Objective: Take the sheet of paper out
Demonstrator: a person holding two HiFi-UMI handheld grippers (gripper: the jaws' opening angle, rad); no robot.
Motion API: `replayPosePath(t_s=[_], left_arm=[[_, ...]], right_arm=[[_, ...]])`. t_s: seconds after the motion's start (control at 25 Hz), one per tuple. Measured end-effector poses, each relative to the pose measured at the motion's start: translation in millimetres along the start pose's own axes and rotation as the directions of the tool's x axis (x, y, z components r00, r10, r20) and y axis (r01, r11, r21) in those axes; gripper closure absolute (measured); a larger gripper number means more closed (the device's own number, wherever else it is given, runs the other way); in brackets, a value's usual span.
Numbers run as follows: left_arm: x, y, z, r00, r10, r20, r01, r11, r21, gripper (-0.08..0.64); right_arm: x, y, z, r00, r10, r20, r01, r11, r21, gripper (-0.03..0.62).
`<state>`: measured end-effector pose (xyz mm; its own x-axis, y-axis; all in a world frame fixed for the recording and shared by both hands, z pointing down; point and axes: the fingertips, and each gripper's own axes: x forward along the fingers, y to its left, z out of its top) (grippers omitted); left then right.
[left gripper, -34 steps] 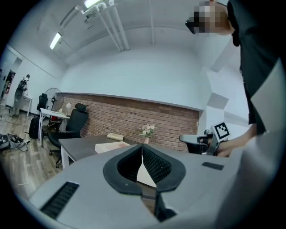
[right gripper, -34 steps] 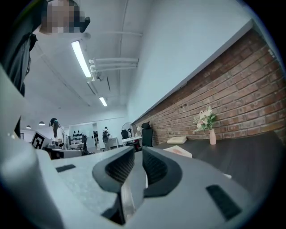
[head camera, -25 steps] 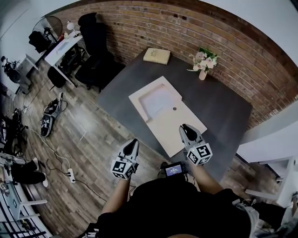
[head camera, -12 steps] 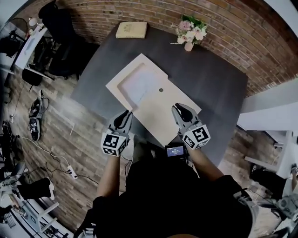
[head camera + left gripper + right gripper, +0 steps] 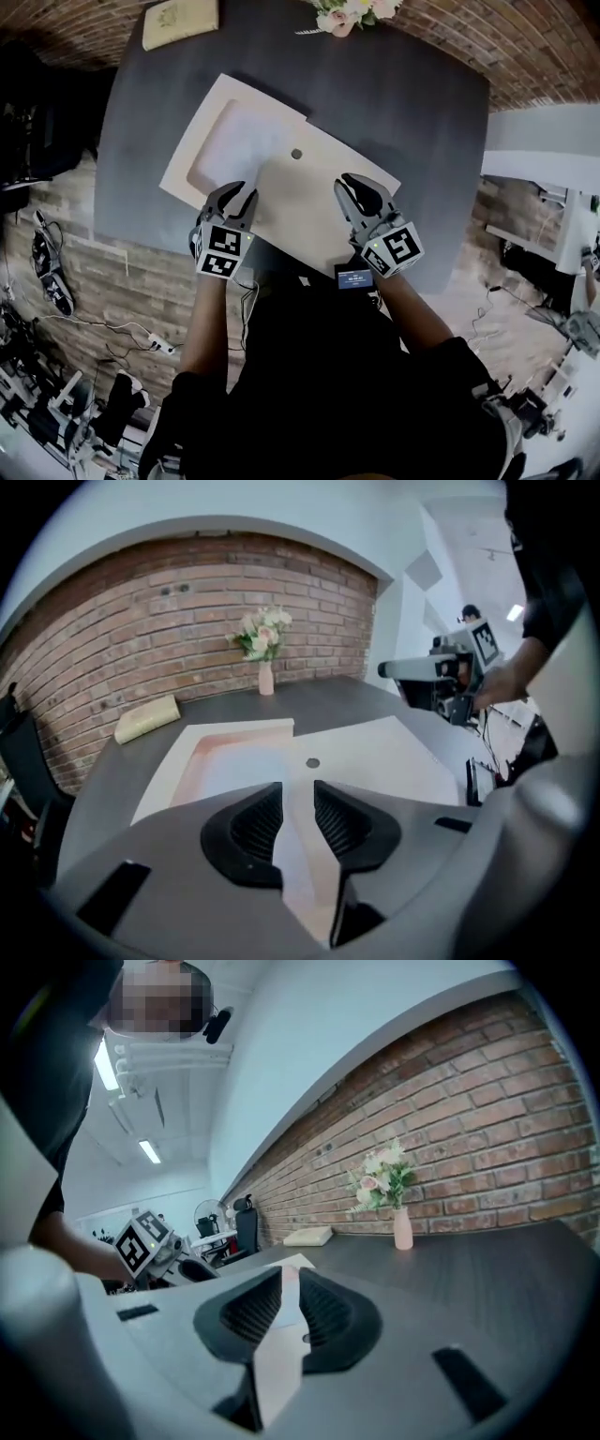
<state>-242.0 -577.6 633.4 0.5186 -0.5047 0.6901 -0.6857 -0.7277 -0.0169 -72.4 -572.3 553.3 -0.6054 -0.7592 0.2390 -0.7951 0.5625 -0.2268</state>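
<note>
While our left gripper (image 5: 239, 195), jaws just opening with nothing between them, hangs over the near edge of the beige tray (image 5: 314, 214), our right gripper (image 5: 362, 190) keeps its jaws apart and empty, and the sheet of paper (image 5: 242, 141) lies in the tray's recess.

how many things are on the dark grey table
3: a large flat cream board in the middle, a tan pad at the far left corner, a pink vase of flowers at the far edge. A small screen device by the near edge may rest there too.
</note>
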Motion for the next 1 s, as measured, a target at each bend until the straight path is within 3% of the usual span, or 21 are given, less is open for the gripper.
replayPosePath(t_s=[0.2,0.32,0.52,0.72,1.0], left_arm=[[49,-4,-16,0.978,-0.079,-0.191,0.104,0.987,0.125,0.453],[78,0,-20,0.960,-0.103,-0.261,0.145,0.979,0.146,0.453],[103,10,-27,0.940,-0.066,-0.334,0.134,0.974,0.185,0.454],[112,10,-46,0.906,-0.074,-0.416,0.156,0.973,0.167,0.456],[116,7,-56,0.894,-0.105,-0.435,0.163,0.982,0.098,0.498]], right_arm=[[15,-15,-17,0.996,-0.077,-0.042,0.080,0.995,0.056,0.532],[23,-28,-24,0.994,-0.103,-0.045,0.106,0.992,0.068,0.532],[17,-51,-36,0.986,-0.158,-0.052,0.162,0.982,0.097,0.532],[10,-66,-45,0.981,-0.184,-0.062,0.189,0.976,0.106,0.532],[5,-70,-54,0.981,-0.185,-0.066,0.192,0.972,0.132,0.532]])
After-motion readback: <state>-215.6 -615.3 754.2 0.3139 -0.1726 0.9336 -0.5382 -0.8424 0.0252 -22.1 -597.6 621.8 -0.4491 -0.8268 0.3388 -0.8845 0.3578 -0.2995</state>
